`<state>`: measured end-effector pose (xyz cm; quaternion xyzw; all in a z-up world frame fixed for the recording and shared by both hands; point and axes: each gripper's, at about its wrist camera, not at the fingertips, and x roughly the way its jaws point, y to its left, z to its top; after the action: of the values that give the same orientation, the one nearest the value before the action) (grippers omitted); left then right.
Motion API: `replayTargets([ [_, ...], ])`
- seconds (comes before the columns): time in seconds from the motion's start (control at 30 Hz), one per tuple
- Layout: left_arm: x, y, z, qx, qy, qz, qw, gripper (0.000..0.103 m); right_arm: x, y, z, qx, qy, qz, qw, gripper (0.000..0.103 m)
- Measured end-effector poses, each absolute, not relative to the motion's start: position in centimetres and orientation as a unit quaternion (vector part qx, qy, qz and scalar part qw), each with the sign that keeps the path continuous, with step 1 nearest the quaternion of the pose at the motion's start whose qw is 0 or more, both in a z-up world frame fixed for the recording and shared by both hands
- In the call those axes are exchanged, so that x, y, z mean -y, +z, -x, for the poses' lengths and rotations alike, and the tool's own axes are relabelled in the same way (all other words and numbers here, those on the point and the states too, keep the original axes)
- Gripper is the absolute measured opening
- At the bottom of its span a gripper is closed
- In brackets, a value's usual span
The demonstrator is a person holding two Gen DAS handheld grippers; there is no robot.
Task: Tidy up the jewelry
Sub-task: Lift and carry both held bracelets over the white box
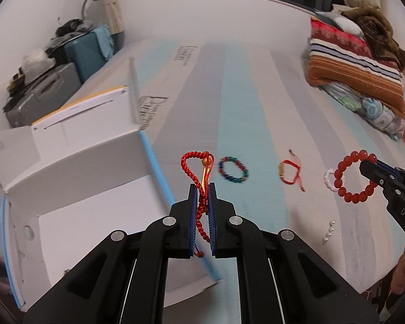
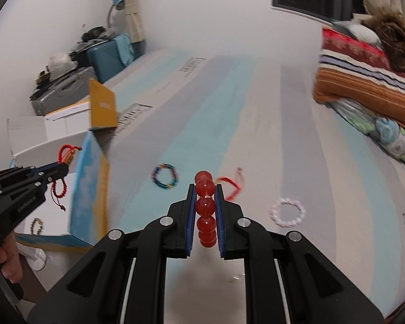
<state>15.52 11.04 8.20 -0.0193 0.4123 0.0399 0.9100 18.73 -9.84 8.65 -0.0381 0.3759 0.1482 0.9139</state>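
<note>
My left gripper (image 1: 202,189) is shut on a red braided cord bracelet (image 1: 193,174) and holds it in the air beside the open white box (image 1: 75,178). It also shows in the right wrist view (image 2: 64,166). My right gripper (image 2: 205,189) is shut on a red bead bracelet (image 2: 205,206), lifted above the bed; this bracelet also shows in the left wrist view (image 1: 356,175). On the striped mattress lie a multicolour bead bracelet (image 1: 233,170), a red string bracelet with a gold charm (image 1: 290,171) and a pink-white bead bracelet (image 2: 287,212).
The box has blue and yellow outer sides (image 2: 87,189) and a bead bracelet inside (image 2: 37,225). A small pearl piece (image 1: 328,232) lies near the bed's front edge. Folded blankets (image 1: 356,70) are stacked at the right. Suitcases (image 1: 64,75) stand at the far left.
</note>
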Motion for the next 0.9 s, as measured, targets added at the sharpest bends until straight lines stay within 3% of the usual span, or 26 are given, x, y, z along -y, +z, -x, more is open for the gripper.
replayTargets([
  [0.37,-18.7,9.1,-12.3,-0.406,0.097,0.046,0.907,0.007,1.0,10.2,-17.5,-0.368,0.214,0.058,0.903,0.012],
  [0.9,-29.5,5.5,-7.9,-0.446,0.156,0.091,0.877,0.007,-11.0,8.0,-15.4,-0.384,0.295,0.098,0.870,0.012],
])
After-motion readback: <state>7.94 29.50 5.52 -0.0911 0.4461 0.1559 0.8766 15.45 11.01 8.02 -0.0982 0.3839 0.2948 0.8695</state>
